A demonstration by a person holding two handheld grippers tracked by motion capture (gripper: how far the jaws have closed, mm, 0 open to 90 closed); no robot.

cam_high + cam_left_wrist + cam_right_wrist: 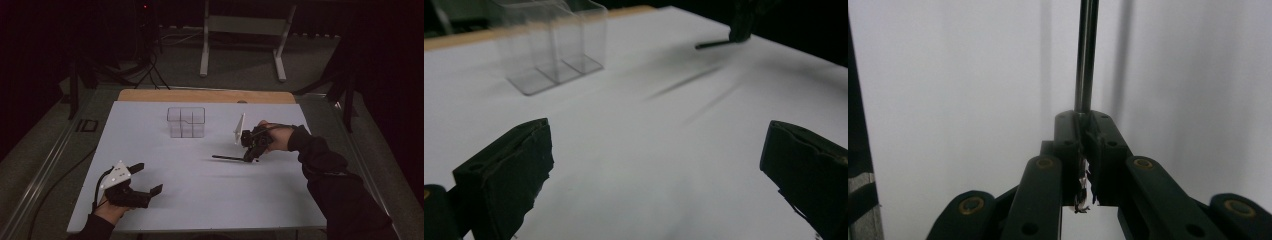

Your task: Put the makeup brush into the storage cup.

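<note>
A thin black rod [227, 158] points left, just above the white table top [210, 200]. My right gripper [249, 158] is shut on its right end. In the right gripper view the rod [1086, 55] runs straight up from the closed jaws of the right gripper [1083, 120]. My left gripper [150, 178] is at the near left corner, open and holding nothing. In its own view, the left gripper [656, 170] has its jaws wide apart over bare table. A clear plastic box [186, 122] with several compartments stands at the back middle. The left gripper view shows the box [549, 45] and the rod [714, 44] farther off.
A wooden strip [205, 96] borders the table's far edge. Beyond it, a white metal stand [240, 30] is on the floor. Cables [150, 70] lie on the floor at the back left. The person's right sleeve [330, 175] crosses the table's right side.
</note>
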